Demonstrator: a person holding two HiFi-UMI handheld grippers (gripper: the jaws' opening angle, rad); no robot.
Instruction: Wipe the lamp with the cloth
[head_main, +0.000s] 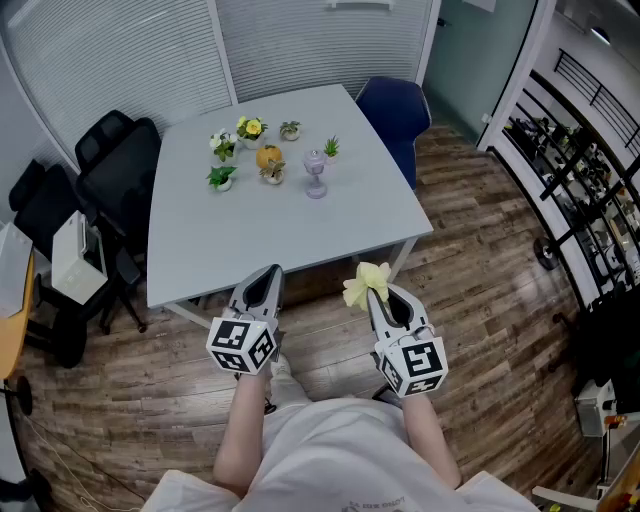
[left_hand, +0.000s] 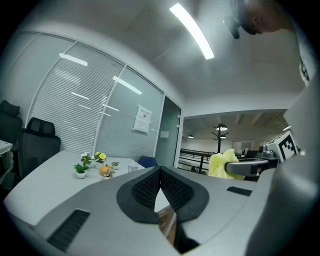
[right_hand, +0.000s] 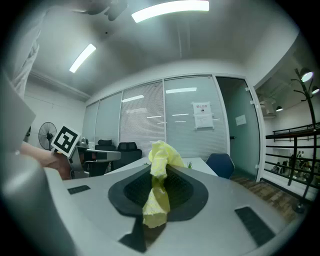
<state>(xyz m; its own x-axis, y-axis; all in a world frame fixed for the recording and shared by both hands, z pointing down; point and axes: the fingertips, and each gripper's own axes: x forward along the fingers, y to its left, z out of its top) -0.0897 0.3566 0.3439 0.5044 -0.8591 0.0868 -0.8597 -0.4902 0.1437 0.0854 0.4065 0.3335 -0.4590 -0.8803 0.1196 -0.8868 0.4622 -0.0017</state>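
My right gripper (head_main: 378, 300) pinches the limp yellow cloth (head_main: 365, 282), my left gripper (head_main: 270, 276) is closed empty, and the little lamp (head_main: 315, 173), well ahead on the table (head_main: 300, 235), looks light and fragile, best steadied at its stem.

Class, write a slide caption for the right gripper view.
Right gripper, jaws shut on yellow cloth, facing the table.

In the head view the lamp (head_main: 315, 172) and the potted plants (head_main: 240, 150) are too small for us to tell any detail. The table (head_main: 300, 230) hides part of the blue chair (head_main: 395, 115). In the right gripper view we cannot read the notice (right_hand: 202, 111) — and part of the cloth (right_hand: 161, 155) is hidden between the jaws.
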